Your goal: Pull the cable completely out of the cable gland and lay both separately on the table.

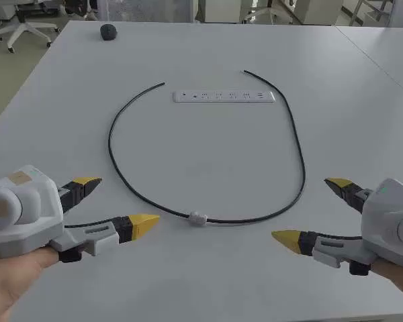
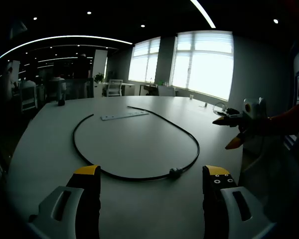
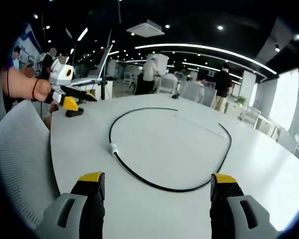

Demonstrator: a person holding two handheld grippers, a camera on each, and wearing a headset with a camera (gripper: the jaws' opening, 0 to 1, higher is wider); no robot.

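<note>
My left gripper (image 1: 121,200) and right gripper (image 1: 305,208) hover empty, fingers (image 1: 140,220) spread. The cable (image 1: 114,161) loops around the power strip (image 1: 223,96), with the cable gland (image 1: 197,218) on the strip's near side. If I grip only cable, the gland would likely drag along.

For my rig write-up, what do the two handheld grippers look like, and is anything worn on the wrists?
The left gripper and right gripper both have rounded white-grey plastic bodies, with two black jaws ending in pointed yellow tips. The left one carries a tan sticker on top. A thin dark band circles the wrist behind it.
</note>
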